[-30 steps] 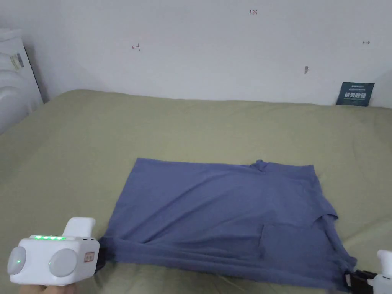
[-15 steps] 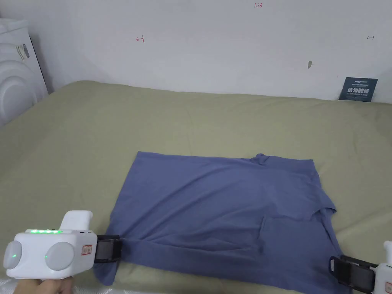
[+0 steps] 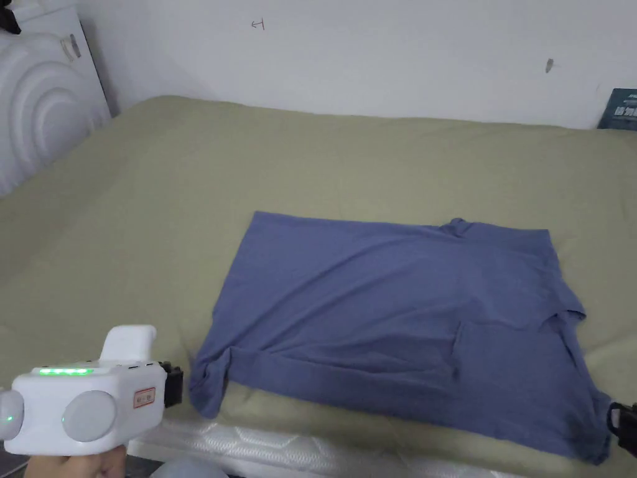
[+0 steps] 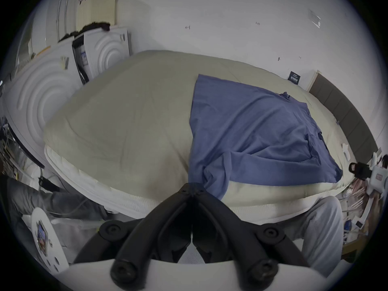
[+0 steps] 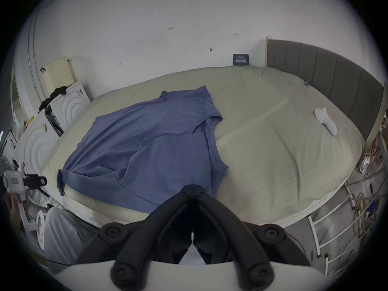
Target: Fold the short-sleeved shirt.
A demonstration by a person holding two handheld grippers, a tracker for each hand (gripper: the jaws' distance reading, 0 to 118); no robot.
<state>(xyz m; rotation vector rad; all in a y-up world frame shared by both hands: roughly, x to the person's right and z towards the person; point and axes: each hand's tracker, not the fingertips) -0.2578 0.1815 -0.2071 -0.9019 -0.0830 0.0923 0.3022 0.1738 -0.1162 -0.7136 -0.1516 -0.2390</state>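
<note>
- Short-sleeved shirt (image 3: 398, 323): blue, lay spread and partly folded on the olive-green bed (image 3: 311, 162), toward the near edge; chest pocket faced up on the right half.
- Near left corner of the shirt bunched and curled over at the mattress edge; neckline at the far edge, slightly puckered.
- Right end of the shirt showed a sleeve opening and a long hem running to the near right corner.
- Left gripper (image 3: 174, 386): white body with a green light strip, held just off the near left corner of the shirt, apart from the cloth; in the left gripper view (image 4: 192, 190) jaws pressed together at the tips, nothing between them, shirt corner just beyond.
- Right gripper (image 3: 625, 426): black tip seen at the right frame edge, beside the shirt's near right corner; in the right gripper view (image 5: 192, 187) jaws closed tip to tip, empty, hovering before the shirt's near hem.
- Hand (image 3: 93, 463) partly visible beneath the left gripper's body.
- White sock (image 5: 326, 123) lay on the bed well apart from the shirt, near the grey headboard (image 5: 327, 79).
- White cabinet (image 3: 43, 106) with ringed relief stood at the bed's left side.
- Small dark sign (image 3: 621, 109) leaned against the white wall at the bed's far edge.
</note>
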